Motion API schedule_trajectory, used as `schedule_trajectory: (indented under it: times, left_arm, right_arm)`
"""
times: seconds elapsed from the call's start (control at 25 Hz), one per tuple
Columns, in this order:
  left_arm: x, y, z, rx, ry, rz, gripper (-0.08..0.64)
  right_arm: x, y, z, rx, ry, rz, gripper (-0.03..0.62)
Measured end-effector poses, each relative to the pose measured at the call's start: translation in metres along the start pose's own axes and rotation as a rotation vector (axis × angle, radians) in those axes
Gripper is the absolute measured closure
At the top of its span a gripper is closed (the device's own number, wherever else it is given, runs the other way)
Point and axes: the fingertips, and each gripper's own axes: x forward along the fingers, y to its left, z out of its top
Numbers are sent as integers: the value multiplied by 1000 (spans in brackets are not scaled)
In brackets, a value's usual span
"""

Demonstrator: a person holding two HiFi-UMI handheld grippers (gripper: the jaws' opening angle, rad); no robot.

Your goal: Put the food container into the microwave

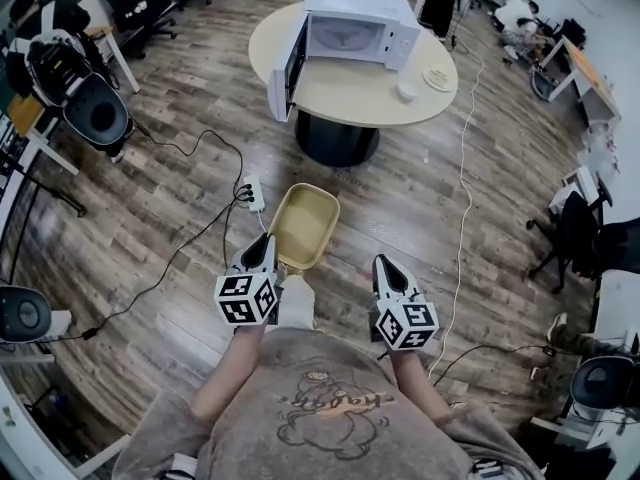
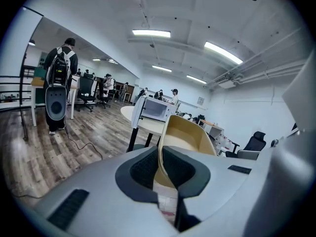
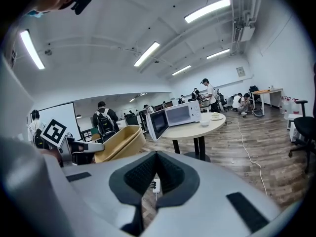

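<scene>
A tan, empty food container point(image 1: 302, 225) hangs above the wooden floor, held by its near rim in my left gripper point(image 1: 268, 258). In the left gripper view the container's wall point(image 2: 190, 137) stands pinched between the shut jaws. My right gripper point(image 1: 386, 268) is to the container's right, apart from it, jaws shut with nothing between them; from it the container point(image 3: 118, 143) shows at left. The white microwave point(image 1: 350, 38) stands on the round table point(image 1: 370, 93) ahead, its door point(image 1: 285, 73) swung open to the left.
A small white bowl point(image 1: 407, 90) and a plate point(image 1: 438, 78) sit on the table right of the microwave. A power strip point(image 1: 254, 193) and cables lie on the floor. Office chairs point(image 1: 580, 233), desks and several people stand around the room.
</scene>
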Motion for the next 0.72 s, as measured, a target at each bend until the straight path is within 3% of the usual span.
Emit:
schedule_trajectory:
  times: [0.72]
  left_arm:
    - [150, 29, 90, -11, 16, -60, 508]
  right_arm:
    - [143, -43, 66, 26, 20, -26, 592]
